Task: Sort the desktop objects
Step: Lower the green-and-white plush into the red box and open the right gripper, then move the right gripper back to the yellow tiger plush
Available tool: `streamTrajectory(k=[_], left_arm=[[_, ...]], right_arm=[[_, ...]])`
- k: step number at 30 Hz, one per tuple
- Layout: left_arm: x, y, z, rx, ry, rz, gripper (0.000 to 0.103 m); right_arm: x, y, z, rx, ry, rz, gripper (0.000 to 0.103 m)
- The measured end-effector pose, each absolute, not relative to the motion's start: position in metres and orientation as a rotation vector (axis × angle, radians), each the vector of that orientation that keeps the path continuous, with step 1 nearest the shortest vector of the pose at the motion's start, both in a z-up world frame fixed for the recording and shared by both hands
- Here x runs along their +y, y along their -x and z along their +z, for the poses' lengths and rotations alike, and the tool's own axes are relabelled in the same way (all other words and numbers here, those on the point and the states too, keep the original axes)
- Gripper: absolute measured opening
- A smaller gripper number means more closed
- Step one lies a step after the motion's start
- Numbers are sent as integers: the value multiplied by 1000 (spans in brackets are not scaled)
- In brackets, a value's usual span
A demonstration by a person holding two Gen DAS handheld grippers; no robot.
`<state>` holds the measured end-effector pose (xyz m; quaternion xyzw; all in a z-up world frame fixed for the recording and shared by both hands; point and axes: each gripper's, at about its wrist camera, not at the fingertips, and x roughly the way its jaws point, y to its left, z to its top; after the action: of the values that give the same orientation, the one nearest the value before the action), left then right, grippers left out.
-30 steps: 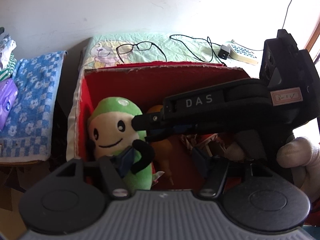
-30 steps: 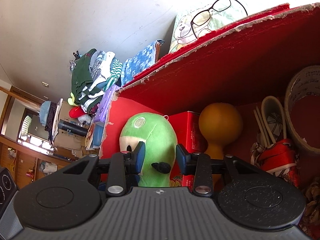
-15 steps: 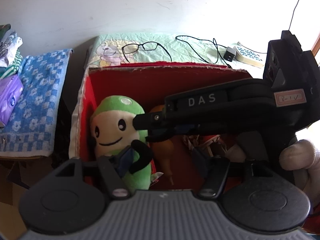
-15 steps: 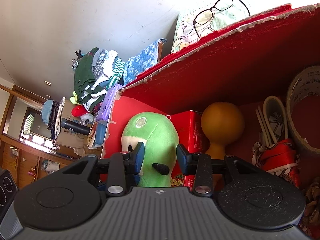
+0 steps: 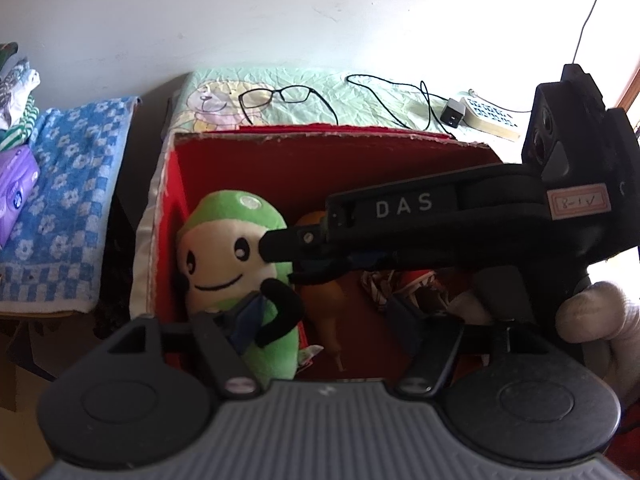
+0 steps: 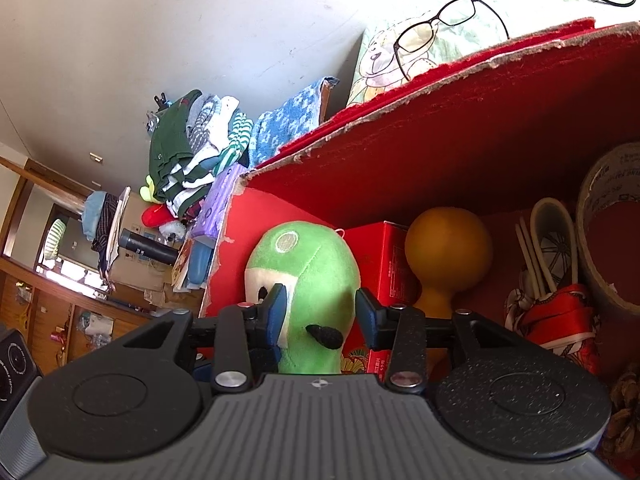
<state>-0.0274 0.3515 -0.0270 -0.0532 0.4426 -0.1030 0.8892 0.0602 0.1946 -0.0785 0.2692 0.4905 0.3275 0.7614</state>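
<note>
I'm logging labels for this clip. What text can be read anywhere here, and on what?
"DAS": white letters on the right gripper arm, seen from the left wrist.
"8-1" plus a tick: handwritten pink sticker on that gripper's body, only roughly legible.
Red carton in the box: side print too small to read.
Tape roll: blurred print, unreadable.
Purple pack: logo unreadable.
</note>
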Motion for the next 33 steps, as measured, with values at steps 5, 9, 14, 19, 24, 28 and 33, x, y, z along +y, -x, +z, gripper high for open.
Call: streamTrajectory(k=[5, 9, 14, 19, 24, 28, 33], left_arm=[[352, 33, -27, 890, 91, -227, 72], [352, 37, -24, 875, 76, -239, 73], [355, 39, -18, 858, 98, -232, 87], [351, 51, -6, 815, 82, -225, 91], [345, 53, 1, 803, 51, -175, 92], [338, 55, 12, 777, 61, -137, 92], [305, 55, 28, 752, 81, -134, 92]], right_arm=[[196, -59, -77, 1047, -572, 724, 44], [193, -57, -75, 1028, -588, 714, 53], [186, -50, -70, 1002, -607, 673, 54], [180, -42, -65, 963, -628, 687, 54], [178, -39, -53, 925, -601, 715, 54], [164, -36, -42, 895, -578, 740, 55], [125, -28, -28, 852, -563, 768, 55]])
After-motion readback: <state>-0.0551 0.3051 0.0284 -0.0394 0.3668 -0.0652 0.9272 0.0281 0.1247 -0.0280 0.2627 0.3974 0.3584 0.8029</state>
